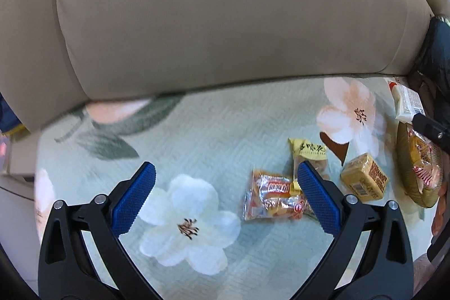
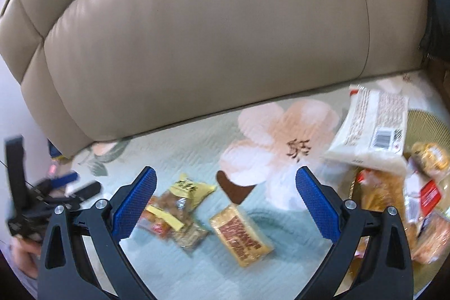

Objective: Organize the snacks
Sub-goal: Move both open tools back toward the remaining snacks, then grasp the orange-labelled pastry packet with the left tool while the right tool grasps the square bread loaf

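Note:
Three snacks lie loose on the floral seat cover: an orange see-through packet (image 1: pixel 270 194) (image 2: pixel 157 221), a yellow packet (image 1: pixel 309 153) (image 2: pixel 185 196) and a gold block (image 1: pixel 364 177) (image 2: pixel 242 235). My left gripper (image 1: pixel 226 167) is open above the cover, its right pad beside the orange and yellow packets, holding nothing. My right gripper (image 2: pixel 225 173) hangs open and empty over the gold block. At the right, a gold basket (image 1: pixel 405 159) (image 2: pixel 427 123) holds several wrapped snacks. A white packet (image 1: pixel 407 103) (image 2: pixel 371 128) leans on its far rim.
The beige sofa backrest (image 1: pixel 225 18) (image 2: pixel 211 33) closes off the far side. A dark garment (image 1: pixel 436 52) sits at the right end. In the right wrist view a hand (image 2: pixel 22 249) holds the blurred left gripper (image 2: pixel 81 184) at the left edge.

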A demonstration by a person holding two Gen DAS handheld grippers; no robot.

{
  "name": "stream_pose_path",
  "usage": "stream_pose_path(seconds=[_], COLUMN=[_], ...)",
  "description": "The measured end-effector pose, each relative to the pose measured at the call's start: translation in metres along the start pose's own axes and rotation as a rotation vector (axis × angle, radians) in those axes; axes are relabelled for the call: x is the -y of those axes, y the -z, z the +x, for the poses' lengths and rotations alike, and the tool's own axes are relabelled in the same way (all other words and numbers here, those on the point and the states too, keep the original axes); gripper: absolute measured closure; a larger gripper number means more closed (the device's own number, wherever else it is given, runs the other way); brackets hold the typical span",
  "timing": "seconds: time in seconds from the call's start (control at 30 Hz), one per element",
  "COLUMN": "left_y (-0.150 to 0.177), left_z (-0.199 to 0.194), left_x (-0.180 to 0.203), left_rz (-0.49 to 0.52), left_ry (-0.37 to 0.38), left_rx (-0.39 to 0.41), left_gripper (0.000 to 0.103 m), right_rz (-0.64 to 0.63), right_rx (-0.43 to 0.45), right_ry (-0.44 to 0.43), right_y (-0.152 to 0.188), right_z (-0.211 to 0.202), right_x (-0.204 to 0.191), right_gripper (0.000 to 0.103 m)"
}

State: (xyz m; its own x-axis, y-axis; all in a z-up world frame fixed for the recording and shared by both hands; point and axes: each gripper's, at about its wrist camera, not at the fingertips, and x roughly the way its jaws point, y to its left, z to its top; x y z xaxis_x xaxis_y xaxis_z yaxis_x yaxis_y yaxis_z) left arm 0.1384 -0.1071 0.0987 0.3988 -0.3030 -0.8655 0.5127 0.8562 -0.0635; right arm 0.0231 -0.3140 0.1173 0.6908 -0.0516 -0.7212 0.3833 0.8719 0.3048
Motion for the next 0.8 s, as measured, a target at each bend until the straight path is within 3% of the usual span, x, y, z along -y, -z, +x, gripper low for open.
stream_pose_path(seconds=[0.23, 0.37, 0.6, 0.67, 0.8], left_y=[0.012, 0.023, 0.035, 0.039, 0.041], left_z=[0.030, 0.051, 0.077, 0.089, 0.092], left_x=[0.001, 0.006, 0.026, 0.025, 0.022], left_rz=[0.002, -0.027, 0.093, 0.067, 0.016], left_ry=[0.041, 0.122, 0.174, 0.185, 0.218], left_rx=[-0.043, -0.104, -0.157, -0.192, -0.173], left_gripper=[0.003, 0.003, 0.003, 0.003, 0.003], right_rz=[0.005, 0.007, 0.086, 0.111, 0.158], right_rx=[-0.104, -0.163, -0.282, -0.306, -0.353], right_ry=[0.068, 0.052, 0.019, 0.020, 0.015], right_y=[0.007, 0.011, 0.022, 0.024, 0.028], right_z=[0.034, 0.051, 0.074, 0.076, 0.082], right_x=[0.004, -0.001, 0.006, 0.011, 0.019], right_gripper=[0.005, 0.005, 0.005, 0.005, 0.005])
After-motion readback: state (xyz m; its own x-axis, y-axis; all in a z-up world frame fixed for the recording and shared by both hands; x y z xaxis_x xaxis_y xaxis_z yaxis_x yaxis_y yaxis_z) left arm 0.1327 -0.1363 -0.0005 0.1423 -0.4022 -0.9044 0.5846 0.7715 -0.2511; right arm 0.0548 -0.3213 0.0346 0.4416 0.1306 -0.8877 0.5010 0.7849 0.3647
